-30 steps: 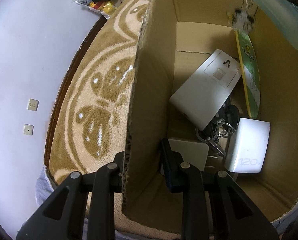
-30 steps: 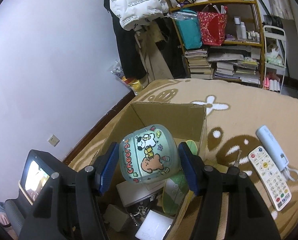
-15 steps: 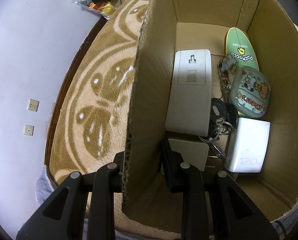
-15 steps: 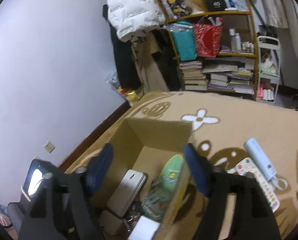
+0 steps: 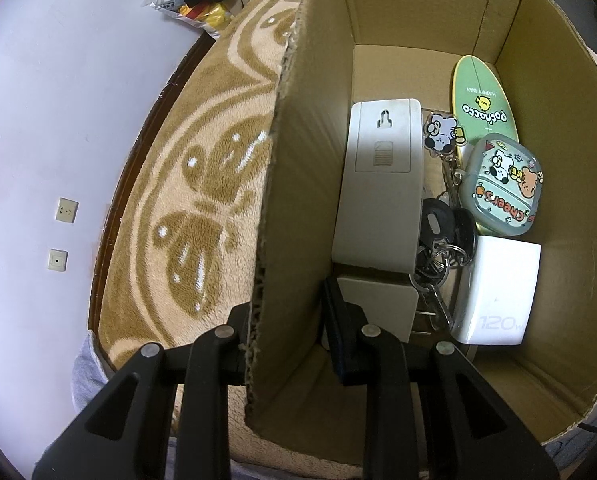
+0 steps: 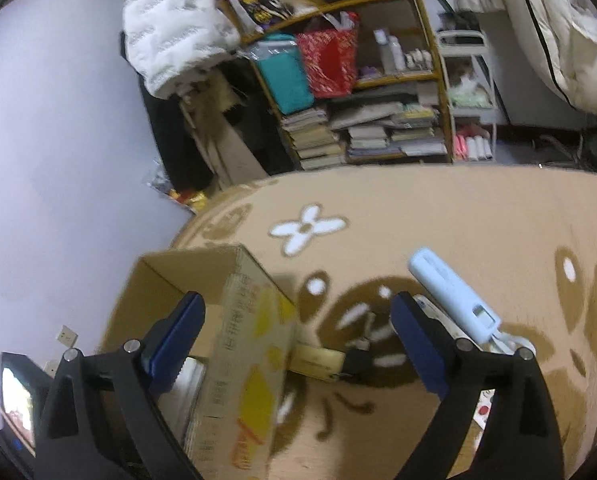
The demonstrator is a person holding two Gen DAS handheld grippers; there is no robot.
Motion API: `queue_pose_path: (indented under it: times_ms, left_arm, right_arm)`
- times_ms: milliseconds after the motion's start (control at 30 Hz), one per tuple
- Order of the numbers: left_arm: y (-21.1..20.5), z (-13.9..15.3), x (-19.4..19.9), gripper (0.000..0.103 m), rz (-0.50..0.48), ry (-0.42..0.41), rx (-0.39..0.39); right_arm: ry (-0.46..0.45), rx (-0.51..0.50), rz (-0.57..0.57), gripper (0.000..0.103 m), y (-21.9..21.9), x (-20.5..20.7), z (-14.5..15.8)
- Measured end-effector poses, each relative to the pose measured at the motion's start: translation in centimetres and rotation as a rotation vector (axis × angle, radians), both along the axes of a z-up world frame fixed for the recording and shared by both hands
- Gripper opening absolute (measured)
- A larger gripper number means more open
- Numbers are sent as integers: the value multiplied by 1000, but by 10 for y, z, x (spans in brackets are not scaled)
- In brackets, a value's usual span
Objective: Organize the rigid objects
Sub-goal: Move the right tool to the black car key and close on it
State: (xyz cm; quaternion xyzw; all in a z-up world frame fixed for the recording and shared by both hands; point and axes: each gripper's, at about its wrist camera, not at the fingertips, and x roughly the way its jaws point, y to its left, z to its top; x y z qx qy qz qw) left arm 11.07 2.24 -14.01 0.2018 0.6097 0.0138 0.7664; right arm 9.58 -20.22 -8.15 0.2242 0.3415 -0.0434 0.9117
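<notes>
My left gripper (image 5: 286, 320) is shut on the left wall of the cardboard box (image 5: 298, 208), one finger outside and one inside. In the box lie a green cartoon "Cheers" case (image 5: 502, 184), a green board-shaped item (image 5: 482, 100), a long white device (image 5: 382, 184), a bunch of keys (image 5: 438, 240) and a white 120W charger (image 5: 498, 292). My right gripper (image 6: 298, 312) is open and empty above the rug, just right of the box (image 6: 234, 320). A light blue device (image 6: 450, 296) and a brass-coloured padlock (image 6: 316, 362) lie on the rug beyond it.
A brown patterned rug (image 6: 438, 220) covers the floor. Behind it, a cluttered shelf (image 6: 362, 92) holds books and bags. A wall with sockets (image 5: 66, 210) runs along the left. A white remote peeks out behind my right gripper's right finger.
The right gripper let go of the green cartoon case, which now lies in the box. It then opened wide and swung right over the rug. The left gripper has not moved.
</notes>
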Motion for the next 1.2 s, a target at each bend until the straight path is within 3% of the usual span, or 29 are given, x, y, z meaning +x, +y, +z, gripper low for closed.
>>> queue_pose_path:
  times_ms: [133,267,600,933,1200]
  left_arm:
    - [0,0,0,26,0,0,-1]
    - [0,0,0,26,0,0,0]
    - [0,0,0,26,0,1,-1]
    - [0,0,0,26,-1,0,2]
    - [-1,-1,-1,26,-2,-1,8]
  right_arm:
    - [81,47,-12,73,-11,5,-23]
    - [161,75,-19,62,-18,9,-44]
    - [263,113,-11,62,-21,14,-79]
    - [283,123,17,62,-19,22,-95]
    - [299,66,69,64,-7,21,-96]
